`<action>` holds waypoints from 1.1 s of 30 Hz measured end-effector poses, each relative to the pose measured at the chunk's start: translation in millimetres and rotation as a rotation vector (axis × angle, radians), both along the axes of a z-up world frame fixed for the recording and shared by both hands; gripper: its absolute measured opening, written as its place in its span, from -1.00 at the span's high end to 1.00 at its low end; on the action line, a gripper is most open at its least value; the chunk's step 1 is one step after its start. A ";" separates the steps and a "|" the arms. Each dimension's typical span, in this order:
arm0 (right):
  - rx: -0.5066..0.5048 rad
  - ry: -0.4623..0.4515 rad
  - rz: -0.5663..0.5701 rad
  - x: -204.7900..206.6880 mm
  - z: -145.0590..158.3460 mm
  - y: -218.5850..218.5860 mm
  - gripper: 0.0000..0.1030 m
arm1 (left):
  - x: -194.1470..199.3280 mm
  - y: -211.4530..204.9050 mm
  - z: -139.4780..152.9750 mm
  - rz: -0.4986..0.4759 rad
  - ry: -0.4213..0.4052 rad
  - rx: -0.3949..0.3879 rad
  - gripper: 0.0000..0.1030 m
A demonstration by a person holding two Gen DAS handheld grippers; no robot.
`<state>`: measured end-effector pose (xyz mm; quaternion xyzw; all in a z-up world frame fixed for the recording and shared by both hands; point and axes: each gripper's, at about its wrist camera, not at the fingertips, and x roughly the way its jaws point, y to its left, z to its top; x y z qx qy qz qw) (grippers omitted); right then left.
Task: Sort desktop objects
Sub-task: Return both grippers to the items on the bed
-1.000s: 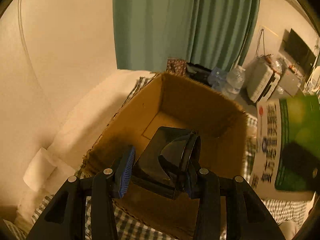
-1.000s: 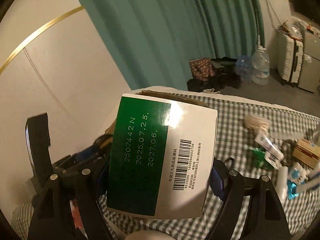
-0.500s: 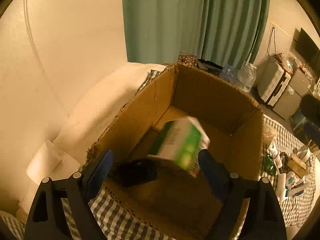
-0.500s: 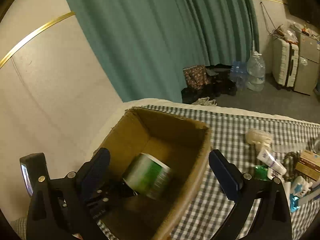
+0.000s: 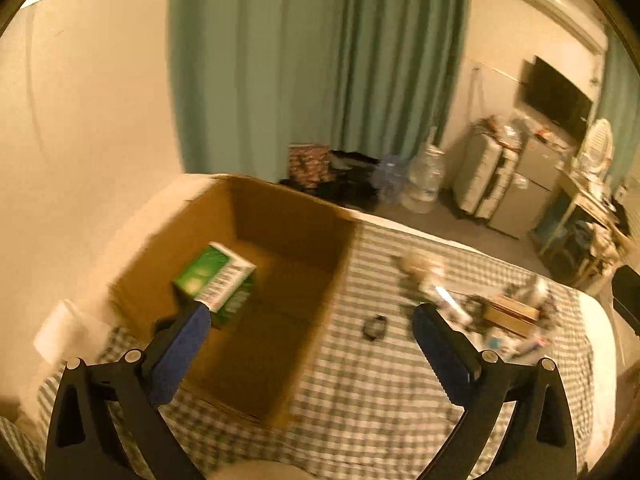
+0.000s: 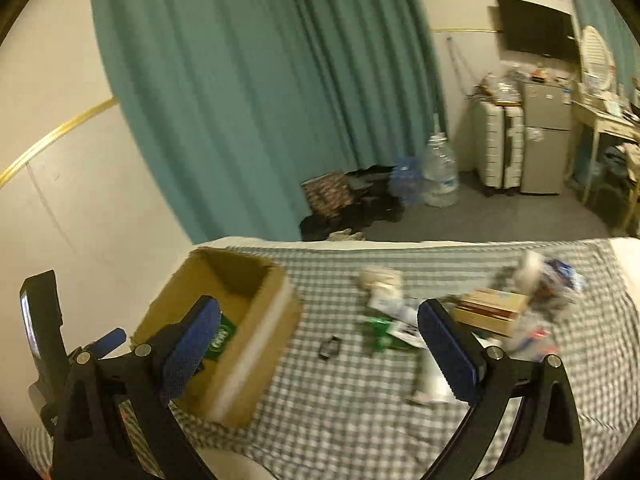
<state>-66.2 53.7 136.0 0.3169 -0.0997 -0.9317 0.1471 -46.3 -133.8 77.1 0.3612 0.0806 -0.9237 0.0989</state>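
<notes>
An open cardboard box [image 5: 280, 236] stands at the left of the checked cloth [image 5: 372, 384]; it also shows in the right wrist view [image 6: 256, 344]. A green and white carton [image 5: 218, 280] lies tilted inside it, partly seen in the right wrist view [image 6: 222, 338]. My left gripper [image 5: 308, 320] is open and empty above the box's right edge. My right gripper [image 6: 320, 328] is open and empty above the cloth. A small black object [image 5: 375, 326] lies on the cloth, also in the right wrist view [image 6: 330, 347]. A blurred pile of tubes, packets and a brown box [image 6: 490, 308] lies to the right.
A white roll [image 5: 60, 332] lies left of the box. The wall and green curtain [image 6: 260, 100] stand behind. Water bottles [image 6: 438, 176], bags, a suitcase and a small fridge [image 6: 546, 136] are on the floor beyond the cloth.
Both grippers have let go of their loads: the green carton now rests in the box, the black object is hidden. Both have lifted and swung right, toward the pile on the cloth.
</notes>
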 end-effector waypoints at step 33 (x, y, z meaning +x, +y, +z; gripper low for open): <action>-0.063 -0.299 -0.330 -30.5 -181.3 224.9 -0.93 | -107.4 216.6 -194.2 -0.227 -0.306 -0.011 -1.00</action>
